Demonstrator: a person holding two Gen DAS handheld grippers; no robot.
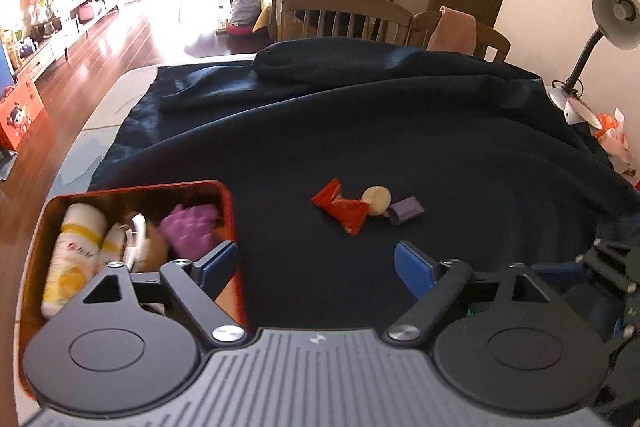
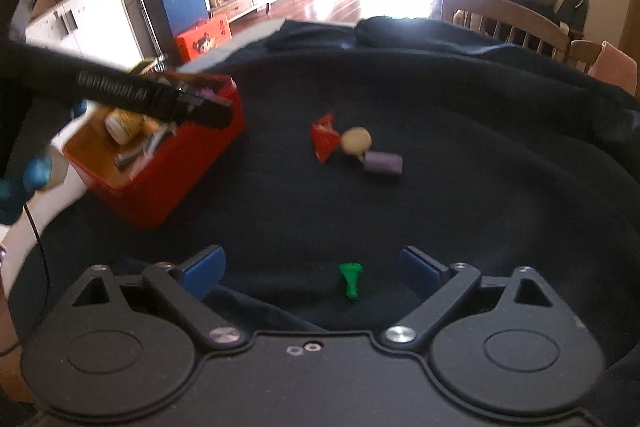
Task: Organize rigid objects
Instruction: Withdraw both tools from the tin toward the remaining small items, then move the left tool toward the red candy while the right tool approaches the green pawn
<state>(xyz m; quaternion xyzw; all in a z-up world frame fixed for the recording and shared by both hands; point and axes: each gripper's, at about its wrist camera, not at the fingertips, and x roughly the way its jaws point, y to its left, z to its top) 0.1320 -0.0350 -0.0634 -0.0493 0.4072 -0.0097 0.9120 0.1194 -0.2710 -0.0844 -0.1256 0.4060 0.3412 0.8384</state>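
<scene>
A red tin (image 1: 230, 211) (image 2: 168, 183) sits at the left of the dark cloth, filled with a white-and-yellow tube (image 1: 74, 255), a purple toy (image 1: 192, 231) and other bits. On the cloth lie a red wrapper (image 1: 340, 207) (image 2: 325, 141), a beige round piece (image 1: 377, 199) (image 2: 355, 140) and a purple block (image 1: 406, 210) (image 2: 383, 163). A small green piece (image 2: 351, 279) lies between the blue fingers of my right gripper (image 2: 312, 273), which is open and not touching it. My left gripper (image 1: 316, 269) is open and empty beside the tin's right wall.
A dark cloth (image 1: 360, 131) covers the table, bunched into folds at the back. Wooden chairs (image 1: 344, 13) stand behind it and a desk lamp (image 1: 600, 31) at the right. The left gripper's black body (image 2: 152, 99) reaches over the tin in the right wrist view.
</scene>
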